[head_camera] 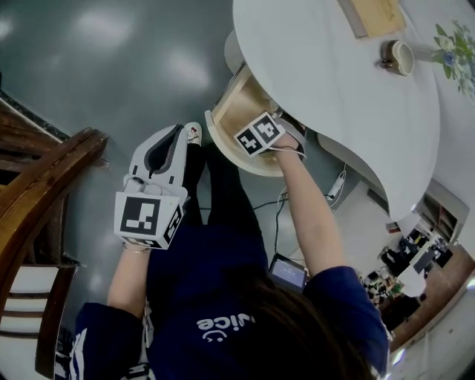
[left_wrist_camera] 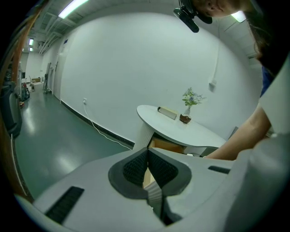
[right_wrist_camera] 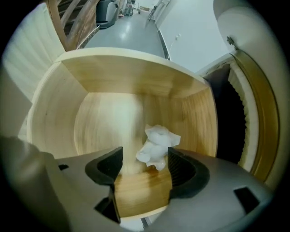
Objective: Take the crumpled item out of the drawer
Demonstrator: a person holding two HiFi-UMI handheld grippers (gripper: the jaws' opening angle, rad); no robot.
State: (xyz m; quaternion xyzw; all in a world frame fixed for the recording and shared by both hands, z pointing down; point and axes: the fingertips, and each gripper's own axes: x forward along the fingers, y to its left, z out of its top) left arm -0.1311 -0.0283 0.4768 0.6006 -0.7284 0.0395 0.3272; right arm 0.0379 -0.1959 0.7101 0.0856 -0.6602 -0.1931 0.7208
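A light wooden drawer (head_camera: 236,111) stands pulled out from under the white round table (head_camera: 334,82). A crumpled white paper (right_wrist_camera: 156,145) lies on the floor of the drawer (right_wrist_camera: 118,77), towards its right side. My right gripper (right_wrist_camera: 145,159) reaches down into the drawer, open, with the paper between its jaws close to the right pad (right_wrist_camera: 176,166); no pad presses on it. In the head view only its marker cube (head_camera: 260,133) shows above the drawer. My left gripper (head_camera: 178,139) hangs over the floor to the left of the drawer, shut and empty (left_wrist_camera: 146,152).
On the table stand a cup (head_camera: 401,57), a wooden board (head_camera: 375,15) and a small vase of flowers (head_camera: 453,52). A dark wooden chair (head_camera: 44,193) is at the left. A cable (head_camera: 278,215) runs on the grey floor near the person's legs.
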